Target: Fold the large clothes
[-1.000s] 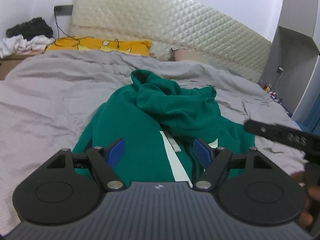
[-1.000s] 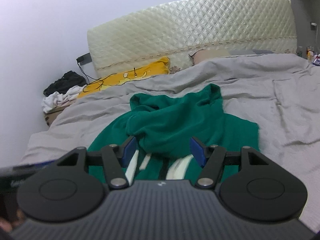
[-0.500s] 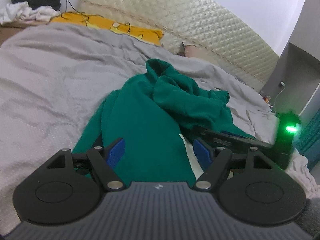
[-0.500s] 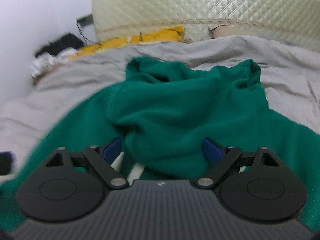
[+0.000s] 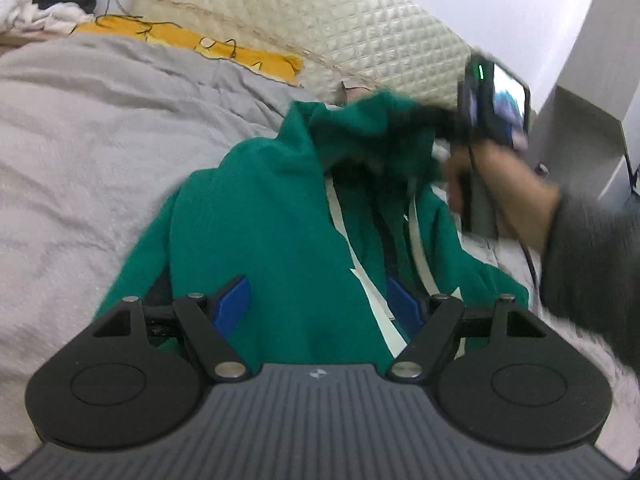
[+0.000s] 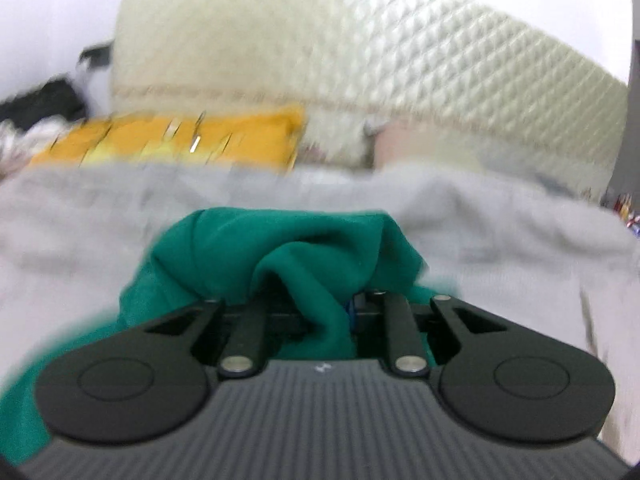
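A large green garment (image 5: 280,232) with white stripes lies on the grey bedspread (image 5: 80,152). My left gripper (image 5: 318,306) is open, its blue pads just above the garment's near part. My right gripper (image 6: 320,308) is shut on a bunched fold of the green garment (image 6: 304,252) and holds it lifted above the bed. In the left wrist view the right gripper (image 5: 408,120) shows at the upper right, raised with the green cloth hanging from it, held by a hand (image 5: 508,196). The right view is blurred.
A quilted cream headboard (image 5: 360,40) stands at the far end. A yellow pillow (image 5: 192,40) with a black cable lies before it. A heap of black and white clothes (image 5: 36,4) sits at the far left. A grey cabinet (image 5: 592,92) stands at the right.
My right gripper went down onto the garment's bunched top, shut on it and lifted it up and away. My left gripper stayed open and moved a little closer over the garment.
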The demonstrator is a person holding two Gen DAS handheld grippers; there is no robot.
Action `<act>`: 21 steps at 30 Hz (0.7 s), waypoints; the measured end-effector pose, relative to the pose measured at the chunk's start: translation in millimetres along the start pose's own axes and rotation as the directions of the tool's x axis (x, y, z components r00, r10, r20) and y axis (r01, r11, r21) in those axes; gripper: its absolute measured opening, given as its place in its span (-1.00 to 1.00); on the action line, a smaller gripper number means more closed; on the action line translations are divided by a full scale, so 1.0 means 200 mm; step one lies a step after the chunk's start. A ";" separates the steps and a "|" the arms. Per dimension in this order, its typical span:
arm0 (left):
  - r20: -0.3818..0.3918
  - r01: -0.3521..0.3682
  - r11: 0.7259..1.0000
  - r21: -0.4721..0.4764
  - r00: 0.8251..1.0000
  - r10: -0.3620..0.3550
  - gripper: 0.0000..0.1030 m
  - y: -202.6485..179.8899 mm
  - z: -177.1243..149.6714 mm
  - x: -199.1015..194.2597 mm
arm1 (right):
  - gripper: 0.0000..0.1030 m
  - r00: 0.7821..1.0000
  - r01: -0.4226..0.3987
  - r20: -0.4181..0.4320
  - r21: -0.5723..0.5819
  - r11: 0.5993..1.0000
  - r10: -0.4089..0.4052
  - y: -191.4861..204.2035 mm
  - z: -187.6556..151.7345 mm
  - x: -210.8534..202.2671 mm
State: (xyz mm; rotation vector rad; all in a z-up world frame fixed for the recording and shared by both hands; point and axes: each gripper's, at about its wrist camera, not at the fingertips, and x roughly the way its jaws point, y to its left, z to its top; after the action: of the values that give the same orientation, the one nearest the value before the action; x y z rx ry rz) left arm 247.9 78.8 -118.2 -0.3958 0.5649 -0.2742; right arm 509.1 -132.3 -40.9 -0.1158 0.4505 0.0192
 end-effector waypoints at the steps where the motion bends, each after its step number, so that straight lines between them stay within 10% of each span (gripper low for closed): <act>1: 0.007 0.014 1.000 0.003 1.000 -0.014 0.53 0.00 -0.01 0.01 | -0.62 1.000 0.021 0.021 0.005 1.000 -0.021 -0.01 0.09 0.06; 7: 0.039 0.054 0.997 -0.047 0.998 -0.052 0.53 0.07 -0.03 0.10 | -0.62 0.992 0.130 0.009 0.012 0.991 -0.130 -0.03 0.32 0.49; 17: 0.053 0.060 0.998 -0.026 0.997 -0.058 0.55 0.14 -0.06 0.25 | -0.56 0.993 0.106 -0.064 0.102 0.989 -0.100 -0.11 0.03 0.83; 21: 0.056 0.079 0.996 -0.052 0.996 -0.076 0.55 0.16 -0.06 0.25 | -0.09 0.996 0.086 -0.052 0.157 0.984 -0.079 -0.16 0.05 0.72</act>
State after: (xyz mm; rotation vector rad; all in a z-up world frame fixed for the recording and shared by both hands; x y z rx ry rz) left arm 285.8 85.6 -164.3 -0.4766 0.5056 -0.3220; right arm 643.7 -163.2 -91.7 0.0219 0.4906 -0.1006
